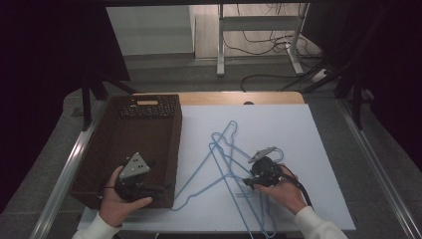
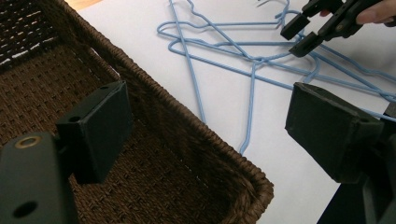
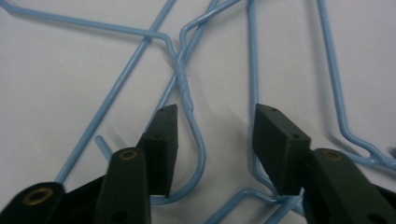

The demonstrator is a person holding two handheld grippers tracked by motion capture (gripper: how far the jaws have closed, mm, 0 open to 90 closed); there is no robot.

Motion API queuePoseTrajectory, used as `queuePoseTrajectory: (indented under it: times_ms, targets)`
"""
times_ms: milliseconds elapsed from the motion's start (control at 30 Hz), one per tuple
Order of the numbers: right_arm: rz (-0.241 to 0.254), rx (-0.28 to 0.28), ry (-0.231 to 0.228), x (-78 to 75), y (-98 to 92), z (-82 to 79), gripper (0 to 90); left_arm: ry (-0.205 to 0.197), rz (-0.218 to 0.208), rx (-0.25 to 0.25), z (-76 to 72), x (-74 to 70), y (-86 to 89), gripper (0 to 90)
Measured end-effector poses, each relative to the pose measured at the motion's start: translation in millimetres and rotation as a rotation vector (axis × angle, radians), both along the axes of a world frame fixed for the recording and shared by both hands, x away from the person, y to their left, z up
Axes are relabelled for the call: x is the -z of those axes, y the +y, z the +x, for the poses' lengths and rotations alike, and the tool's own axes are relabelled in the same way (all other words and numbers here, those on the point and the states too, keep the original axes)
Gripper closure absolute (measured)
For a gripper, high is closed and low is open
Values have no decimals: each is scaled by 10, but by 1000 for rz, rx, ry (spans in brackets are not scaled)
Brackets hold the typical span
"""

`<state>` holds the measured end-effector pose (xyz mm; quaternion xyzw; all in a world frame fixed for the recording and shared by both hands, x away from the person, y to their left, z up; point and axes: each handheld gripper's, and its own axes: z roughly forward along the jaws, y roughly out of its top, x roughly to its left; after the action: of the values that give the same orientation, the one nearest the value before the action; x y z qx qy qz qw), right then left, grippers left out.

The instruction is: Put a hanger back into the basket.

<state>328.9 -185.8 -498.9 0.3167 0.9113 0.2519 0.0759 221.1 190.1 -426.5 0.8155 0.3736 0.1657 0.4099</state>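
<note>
Several blue wire hangers lie tangled on the white surface, just right of a brown woven basket. In the high view the pile spreads from the middle of the surface down toward its near edge, with one hook pointing away from the person.

At the right, the right gripper sits low over the tangle, held in the person's right hand. In the right gripper view its jaws stand partly apart on either side of one hanger's curved hook; the left jaw is just beside the wire, yet neither pad presses on it, so nothing is held. From the left gripper view the same gripper shows at the top right, its jaws apart above the crossing wires.

At the left, the left gripper is held by the left hand over the near right corner of the basket. In the left gripper view its jaws are wide apart and hold nothing; one jaw hangs over the inside of the basket, the other over the white surface outside the rim.
</note>
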Motion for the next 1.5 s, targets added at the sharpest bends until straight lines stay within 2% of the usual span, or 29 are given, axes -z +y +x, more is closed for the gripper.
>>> queuePoseTrajectory:
  times_ms: [133, 233, 367, 533, 633, 800, 967, 1067, 1300, 1500]
  targets:
    - [-38, -30, 13, 47, 54, -5, 625, -5, 0, 1, -3, -9, -4, 151]
    - [-65, -47, -2, 59, 78, -22, 703, -5, -1, 2, -4, -11, -4, 151]
    - [-75, -75, 8, 52, 86, -36, 802, -7, 0, 2, -4, -12, -5, 152]
    - [-89, -97, 21, 39, 93, -35, 840, -7, 2, 2, -1, -6, -12, 153]
    - [-77, -108, 35, 12, 84, -28, 850, -8, 1, 3, -2, -7, -20, 153]
    - [-62, -104, 4, -126, 45, -57, 848, -13, 4, 6, -11, -15, -29, 155]
    - [28, -92, -12, -309, -34, -73, 856, -22, 6, 7, -24, -31, -43, 156]
    - [38, -81, -34, -398, -71, -89, 857, -29, 7, 10, -38, -55, -57, 157]
    - [65, -63, -50, -557, -192, -111, 859, -34, 7, 13, -39, -74, -80, 160]
    - [57, -65, -46, -664, -258, -165, 860, -37, 9, 21, -42, -94, -124, 164]
